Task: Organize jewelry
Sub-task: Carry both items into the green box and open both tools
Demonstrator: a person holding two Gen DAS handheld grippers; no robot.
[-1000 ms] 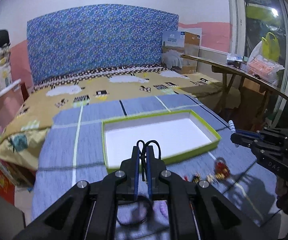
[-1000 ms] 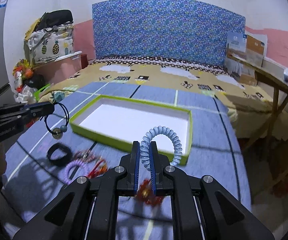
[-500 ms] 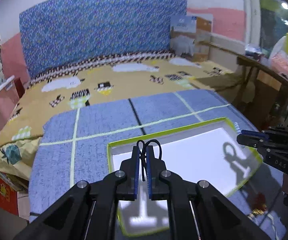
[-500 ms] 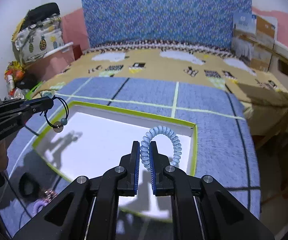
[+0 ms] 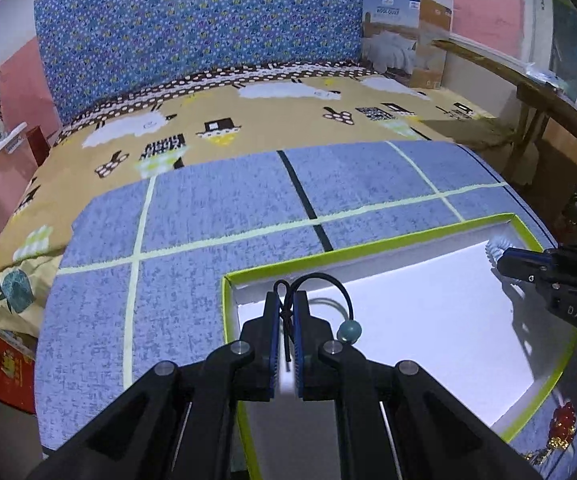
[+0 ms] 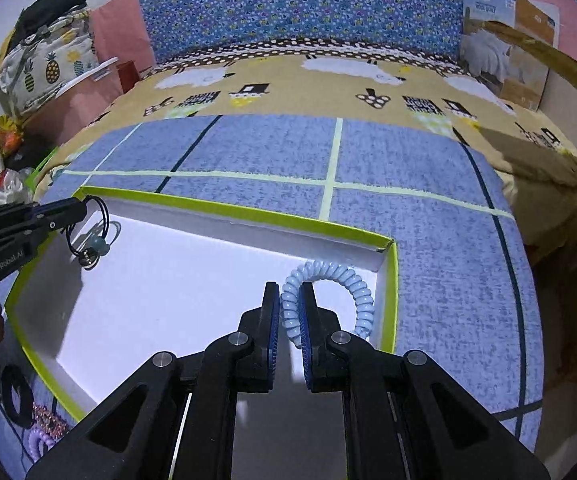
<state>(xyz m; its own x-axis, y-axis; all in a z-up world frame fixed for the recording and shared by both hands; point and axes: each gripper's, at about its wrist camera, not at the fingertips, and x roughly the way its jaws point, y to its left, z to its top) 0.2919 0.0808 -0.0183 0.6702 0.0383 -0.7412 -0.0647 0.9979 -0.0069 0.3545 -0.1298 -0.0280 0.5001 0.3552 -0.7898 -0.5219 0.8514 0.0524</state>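
Observation:
A shallow white tray with a lime-green rim [image 5: 328, 257] [image 6: 248, 210] lies on the blue blanket. My left gripper [image 5: 287, 312] is shut on a thin black cord hair tie [image 5: 328, 280] with a teal bead [image 5: 348, 331], held over the tray's far left corner; it also shows in the right wrist view [image 6: 96, 240]. My right gripper [image 6: 289, 304] is shut on a light-blue spiral hair tie [image 6: 340, 276], held over the tray's far right corner. The right gripper shows at the right edge of the left wrist view [image 5: 504, 258].
Loose jewelry lies on the blanket in front of the tray: red and gold pieces [image 5: 564, 420], a black ring band [image 6: 16, 396], a pink sparkly piece [image 6: 48, 420] and a purple spiral tie [image 6: 38, 440]. A wooden table [image 5: 528, 80] stands right of the bed.
Both grippers moved forward and down, from in front of the tray to low over its far corners, each still holding its hair tie.

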